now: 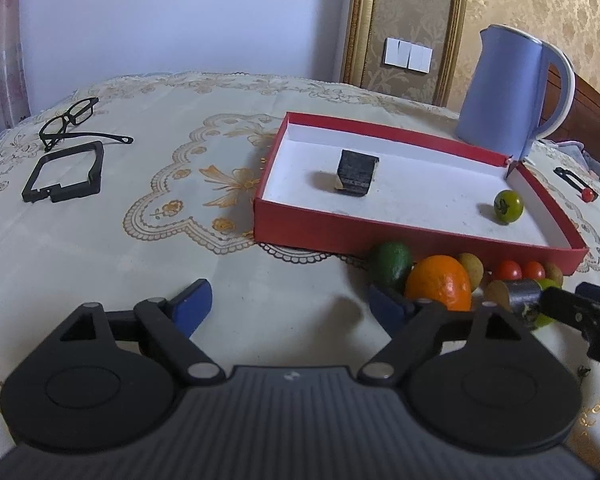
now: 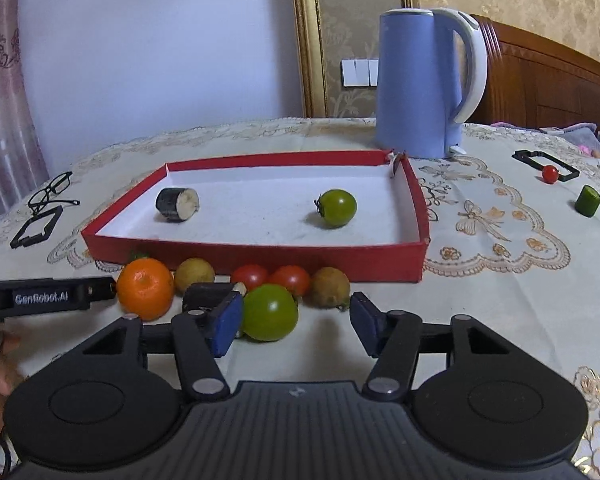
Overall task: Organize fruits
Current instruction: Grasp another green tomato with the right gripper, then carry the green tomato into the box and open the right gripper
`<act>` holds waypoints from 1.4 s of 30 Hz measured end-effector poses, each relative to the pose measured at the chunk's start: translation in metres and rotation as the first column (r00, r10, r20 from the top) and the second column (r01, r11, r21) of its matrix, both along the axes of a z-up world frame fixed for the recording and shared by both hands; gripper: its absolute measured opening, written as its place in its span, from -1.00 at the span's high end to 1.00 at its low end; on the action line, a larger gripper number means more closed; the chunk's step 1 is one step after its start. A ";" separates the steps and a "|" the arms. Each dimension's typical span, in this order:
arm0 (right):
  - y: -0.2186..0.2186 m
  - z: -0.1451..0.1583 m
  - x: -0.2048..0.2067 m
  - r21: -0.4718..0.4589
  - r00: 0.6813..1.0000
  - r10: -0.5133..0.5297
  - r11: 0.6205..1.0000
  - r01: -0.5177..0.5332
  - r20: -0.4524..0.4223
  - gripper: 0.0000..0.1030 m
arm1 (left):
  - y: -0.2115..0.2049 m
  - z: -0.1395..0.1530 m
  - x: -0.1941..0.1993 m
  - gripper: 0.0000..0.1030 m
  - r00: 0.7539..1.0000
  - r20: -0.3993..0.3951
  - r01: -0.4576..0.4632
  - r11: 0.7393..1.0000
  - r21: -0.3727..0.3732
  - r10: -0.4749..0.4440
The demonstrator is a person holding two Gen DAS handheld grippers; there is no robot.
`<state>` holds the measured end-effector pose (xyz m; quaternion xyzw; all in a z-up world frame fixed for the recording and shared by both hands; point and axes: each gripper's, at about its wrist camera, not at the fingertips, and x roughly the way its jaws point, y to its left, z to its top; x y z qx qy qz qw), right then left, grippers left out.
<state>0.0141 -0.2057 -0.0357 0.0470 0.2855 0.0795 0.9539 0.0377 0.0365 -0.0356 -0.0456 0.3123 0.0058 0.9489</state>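
A worktop (image 2: 500, 300) under a cream, gold-patterned cloth carries a red tray (image 2: 260, 258) at centre, with a blue kettle (image 2: 416, 88) behind its far right corner. Fruit lies along the tray's near wall: an orange (image 2: 145, 289), red tomatoes (image 2: 290, 278), a green tomato (image 2: 270, 312). Glasses (image 2: 50, 194) lie far left.

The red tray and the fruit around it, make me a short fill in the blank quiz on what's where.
1. Inside the red tray lie a dark cut piece and a small ____ tomato.
2. The blue ____ stands behind the tray's far corner.
3. The orange lies ____ the tray, on the tablecloth.
4. A pair of ____ lies at the table's far left.

Missing words: green; kettle; outside; glasses
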 end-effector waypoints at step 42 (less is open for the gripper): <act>-0.005 0.014 0.070 -0.126 0.997 -0.064 0.990 0.068 0.035 0.37 | -0.005 -0.004 -0.001 -0.81 1.000 0.004 0.021 1.000 0.022 -0.021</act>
